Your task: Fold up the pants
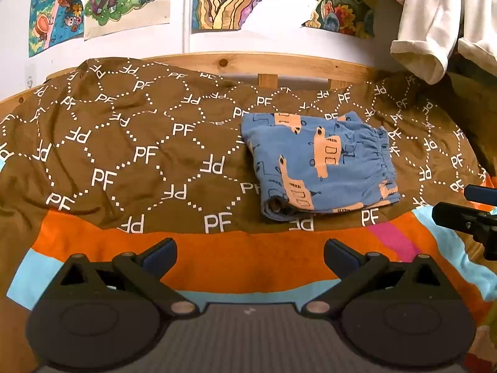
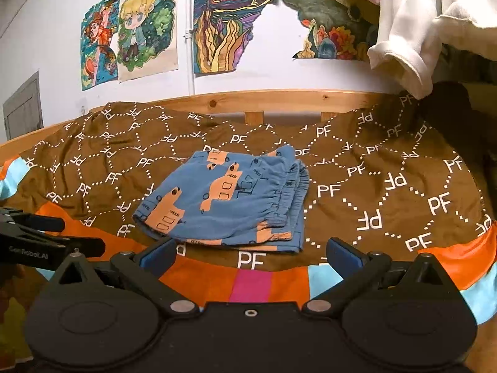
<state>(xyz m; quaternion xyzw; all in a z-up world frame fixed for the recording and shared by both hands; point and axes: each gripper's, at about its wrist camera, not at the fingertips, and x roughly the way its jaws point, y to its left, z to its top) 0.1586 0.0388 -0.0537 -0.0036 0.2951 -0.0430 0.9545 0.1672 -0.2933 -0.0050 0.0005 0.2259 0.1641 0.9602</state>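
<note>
The left claw (image 1: 250, 253) has its jaws spread wide and holds nothing, hovering over an orange-striped blanket (image 1: 242, 248) at the near edge of the bed. The right claw (image 2: 250, 253) is likewise wide apart and empty, just short of the pants (image 2: 226, 202). The blue pants, printed with orange vehicles, lie folded into a compact bundle on a brown coverlet (image 2: 388, 186) lettered "PF". Behind runs a wooden bed rail (image 2: 264, 101), then a wall hung with colourful drawings (image 2: 223, 25). A white garment (image 2: 413, 31) hangs at upper right.
</note>
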